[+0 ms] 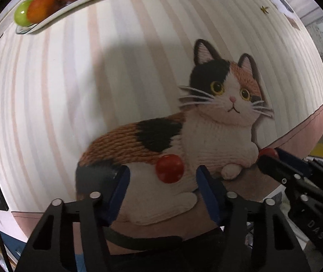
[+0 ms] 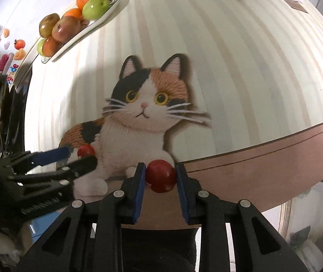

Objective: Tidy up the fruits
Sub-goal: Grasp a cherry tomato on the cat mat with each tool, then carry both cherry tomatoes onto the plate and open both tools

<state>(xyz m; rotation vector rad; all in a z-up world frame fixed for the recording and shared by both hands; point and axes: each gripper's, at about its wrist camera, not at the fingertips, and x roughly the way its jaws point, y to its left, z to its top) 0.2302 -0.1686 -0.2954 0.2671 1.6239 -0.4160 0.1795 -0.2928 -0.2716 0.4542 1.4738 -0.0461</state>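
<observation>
Pickup of two cherry tomatoes from the surface (image 2: 252,68).
Right tool (image 2: 160,176) clamps one tomato (image 2: 160,176); left tool (image 1: 163,179) straddles the other tomato (image 1: 169,168) unclenched (needs closing), then both go to the plate (image 2: 88,29).

We see both grippers pointing steeply down. The right gripper (image 2: 160,176) clamps a red fruit (image 2: 160,176) between its blue pads. The left gripper (image 1: 163,174) stands with jaws apart, a second fruit (image 1: 169,168) between the pads, untouched.
</observation>
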